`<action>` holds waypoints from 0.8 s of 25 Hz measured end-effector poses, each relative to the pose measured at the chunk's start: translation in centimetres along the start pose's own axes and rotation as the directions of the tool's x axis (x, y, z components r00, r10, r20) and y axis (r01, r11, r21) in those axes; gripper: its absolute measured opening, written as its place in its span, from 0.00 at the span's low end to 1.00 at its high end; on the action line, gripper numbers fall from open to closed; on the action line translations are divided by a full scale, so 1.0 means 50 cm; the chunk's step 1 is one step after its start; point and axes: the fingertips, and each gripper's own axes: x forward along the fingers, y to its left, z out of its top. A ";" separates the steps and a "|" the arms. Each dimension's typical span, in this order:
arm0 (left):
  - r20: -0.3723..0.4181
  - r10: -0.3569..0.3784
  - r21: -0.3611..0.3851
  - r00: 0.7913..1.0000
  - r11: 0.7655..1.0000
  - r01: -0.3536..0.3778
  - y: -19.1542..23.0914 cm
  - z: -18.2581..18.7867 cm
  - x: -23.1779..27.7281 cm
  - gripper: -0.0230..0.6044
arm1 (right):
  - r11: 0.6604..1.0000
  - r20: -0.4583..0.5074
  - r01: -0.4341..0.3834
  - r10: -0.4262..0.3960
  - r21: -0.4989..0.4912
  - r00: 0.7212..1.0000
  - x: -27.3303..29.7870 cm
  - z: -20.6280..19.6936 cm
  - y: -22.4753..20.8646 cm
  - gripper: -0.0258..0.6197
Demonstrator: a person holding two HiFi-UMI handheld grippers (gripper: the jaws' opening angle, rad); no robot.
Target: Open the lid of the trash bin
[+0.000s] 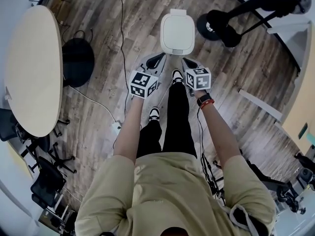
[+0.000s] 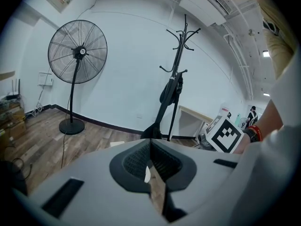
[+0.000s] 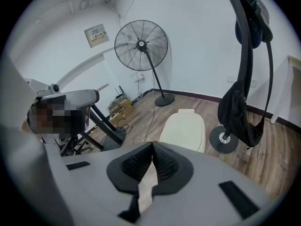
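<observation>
Ribbed black fingers point(image 2: 162, 163) of the left gripper point(image 2: 149, 144) met at their tips, clenched on nothing; the right gripper point(image 3: 152, 146) likewise. The smooth white trash bin point(image 1: 177, 32), rounded-rectangular, stood on the plank floor point(image 1: 103, 38) just ahead of both, lid down.

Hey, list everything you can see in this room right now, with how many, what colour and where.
Trash bin: one, white, lid closed, floor ahead of the feet.
Table: one, beige, left.
Round object: one, black, floor beside the table.
Fan: one, black, by the far wall.
Coat stand: one, black, right of the bin.
Office chairs: black, lower left, count unclear.
Left claw: grey, shut, empty.
Right claw: grey, shut, empty, facing the bin.
</observation>
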 end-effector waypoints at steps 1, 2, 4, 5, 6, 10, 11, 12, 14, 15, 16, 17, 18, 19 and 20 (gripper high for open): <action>0.000 0.001 0.001 1.000 1.000 -0.001 0.006 -0.006 0.010 0.07 | 1.000 -0.004 -0.001 0.001 0.000 1.000 0.011 -0.002 -0.007 0.06; 0.002 0.002 0.002 1.000 1.000 -0.002 0.012 -0.012 0.020 0.07 | 1.000 -0.009 -0.001 0.001 -0.001 1.000 0.023 -0.005 -0.014 0.06; 0.004 0.005 -0.001 1.000 1.000 -0.005 0.027 -0.023 0.038 0.07 | 1.000 -0.019 -0.004 0.004 -0.001 1.000 0.048 -0.011 -0.024 0.06; 0.004 0.005 -0.003 1.000 1.000 -0.005 0.034 -0.029 0.046 0.07 | 1.000 -0.025 -0.006 0.006 0.000 1.000 0.060 -0.015 -0.028 0.06; 0.004 0.006 -0.005 1.000 1.000 -0.005 0.040 -0.035 0.054 0.07 | 1.000 -0.030 -0.009 0.009 0.002 0.999 0.072 -0.019 -0.033 0.06; 0.001 0.010 -0.009 1.000 1.000 -0.010 0.069 -0.064 0.087 0.07 | 1.000 -0.055 -0.018 0.019 0.013 0.998 0.118 -0.044 -0.051 0.06; 0.001 0.012 -0.013 1.000 1.000 -0.012 0.078 -0.070 0.095 0.07 | 1.000 -0.061 -0.018 0.018 0.014 0.998 0.128 -0.050 -0.056 0.06; 0.002 0.014 -0.016 1.000 1.000 -0.014 0.087 -0.074 0.106 0.07 | 1.000 -0.067 -0.016 0.017 0.013 0.998 0.137 -0.053 -0.062 0.06; 0.005 0.019 -0.019 1.000 1.000 -0.019 0.106 -0.079 0.128 0.07 | 1.000 -0.075 -0.013 0.014 0.008 0.997 0.155 -0.058 -0.074 0.06; 0.005 0.021 -0.017 1.000 1.000 -0.021 0.115 -0.082 0.138 0.07 | 1.000 -0.079 -0.012 0.012 0.007 0.997 0.164 -0.062 -0.079 0.06; 0.007 0.022 -0.014 1.000 1.000 -0.022 0.125 -0.086 0.146 0.07 | 1.000 -0.082 -0.009 0.010 0.008 0.997 0.173 -0.068 -0.084 0.06; 0.009 0.022 -0.012 1.000 1.000 -0.022 0.134 -0.090 0.154 0.07 | 1.000 -0.085 -0.005 0.006 0.011 0.996 0.182 -0.074 -0.089 0.06; 0.013 0.022 -0.011 1.000 1.000 -0.022 0.143 -0.093 0.161 0.07 | 1.000 -0.088 -0.001 0.002 0.013 0.996 0.191 -0.080 -0.095 0.06; 0.016 0.022 -0.010 1.000 1.000 -0.022 0.152 -0.096 0.168 0.07 | 1.000 -0.090 0.003 -0.001 0.014 0.996 0.201 -0.085 -0.101 0.06; 0.018 0.021 -0.008 1.000 1.000 -0.021 0.159 -0.099 0.175 0.07 | 1.000 -0.092 0.006 -0.005 0.015 0.996 0.210 -0.088 -0.108 0.06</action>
